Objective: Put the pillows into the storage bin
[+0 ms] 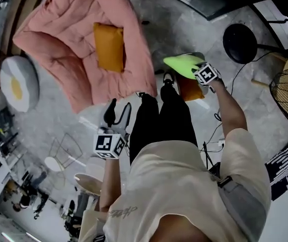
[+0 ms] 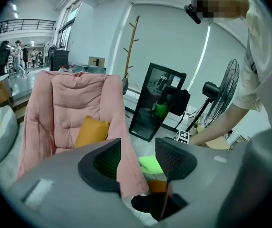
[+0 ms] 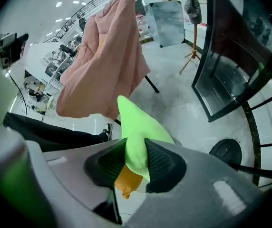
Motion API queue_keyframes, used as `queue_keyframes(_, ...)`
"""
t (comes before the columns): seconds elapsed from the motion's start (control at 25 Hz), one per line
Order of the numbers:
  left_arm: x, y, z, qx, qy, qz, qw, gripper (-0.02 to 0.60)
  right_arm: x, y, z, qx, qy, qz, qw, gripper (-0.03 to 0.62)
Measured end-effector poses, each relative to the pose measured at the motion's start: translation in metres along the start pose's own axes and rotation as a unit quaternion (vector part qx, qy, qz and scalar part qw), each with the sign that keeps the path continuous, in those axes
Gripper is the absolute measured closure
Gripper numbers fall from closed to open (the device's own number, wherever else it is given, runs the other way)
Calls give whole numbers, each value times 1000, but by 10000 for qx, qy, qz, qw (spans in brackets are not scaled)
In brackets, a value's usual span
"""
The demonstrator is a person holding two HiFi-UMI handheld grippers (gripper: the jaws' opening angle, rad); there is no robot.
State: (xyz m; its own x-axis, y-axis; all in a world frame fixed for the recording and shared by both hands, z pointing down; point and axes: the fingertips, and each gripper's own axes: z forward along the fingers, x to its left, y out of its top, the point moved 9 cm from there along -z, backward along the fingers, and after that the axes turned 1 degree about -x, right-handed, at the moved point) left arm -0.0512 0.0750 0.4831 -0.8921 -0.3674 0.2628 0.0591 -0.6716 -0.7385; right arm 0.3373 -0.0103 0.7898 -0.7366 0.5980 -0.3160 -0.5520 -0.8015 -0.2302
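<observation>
The right tool (image 3: 136,163) has its jaws pinched narrow on one edge of the green pillow (image 3: 137,122), and the rest of the cushion juts out past the tips. Gripping by the edge makes sense to me: the stuffed middle looks too fat for the jaws, while the edge squashes flat between the ribbed pads. The tool points steeply at the floor, so the pillow hangs low, just beside the person's shoe (image 1: 168,77).

Directly under that tool lies an orange shape (image 1: 190,91), touching or nearly touching the green pillow. I cannot tell whether it is another pillow or the side of the storage bin. If it is the bin, the green pillow is being held over it for the drop.

The left tool (image 2: 138,159) is spread wide with nothing between its jaws. It is aimed slantwise down toward the pink padded chair (image 1: 78,39), which lies well ahead of it. An orange pillow (image 1: 109,47) rests on that chair's seat, straight out beyond the open jaws. I'd judge the wide spread is readiness for that cushion, though the tool is well apart from it.

Farther off to that tool's left, a round egg-patterned pillow (image 1: 18,83) sits by itself. So one pillow is in hand and at least two wait outside.
</observation>
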Motion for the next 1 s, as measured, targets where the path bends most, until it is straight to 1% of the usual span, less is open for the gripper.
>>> queue_keyframes(0.08,5,-9,1,169,88,-100,9998,334,-6,0,19,289,-89,-262,9992,488)
queue_keyframes(0.12,8,-14,3,252,116,-144,9995,334,-9,-1,30,394,-28,-330,9987,488)
queue_keyframes(0.24,13,-31,16,467,131,-274,9984,334,-13,-6,64,694,348,-441,9960,488)
queue_keyframes(0.28,14,-37,20,514,126,-312,9981,334,-16,-4,72,756,302,-609,9948,487)
queue_keyframes(0.36,13,-43,28,575,120,-366,9976,333,-24,2,83,794,68,-989,9919,485)
queue_keyframes(0.48,7,-45,37,642,50,-386,9972,333,-28,-1,96,1015,150,-989,9898,482)
queue_keyframes(0.64,-4,-44,52,685,-94,-311,9971,333,-36,3,107,1077,-154,-1424,9838,473)
queue_keyframes(0.8,-9,-42,61,766,-131,-405,9962,333,-34,5,126,1118,-162,-1546,9815,468)
queue_keyframes(0.88,-7,-48,62,804,-132,-423,9958,333,-38,8,135,1161,-255,-1586,9802,471)
queue_keyframes(1.0,0,-55,62,941,-38,-522,9942,333,-51,16,146,1125,-457,-1507,9811,473)
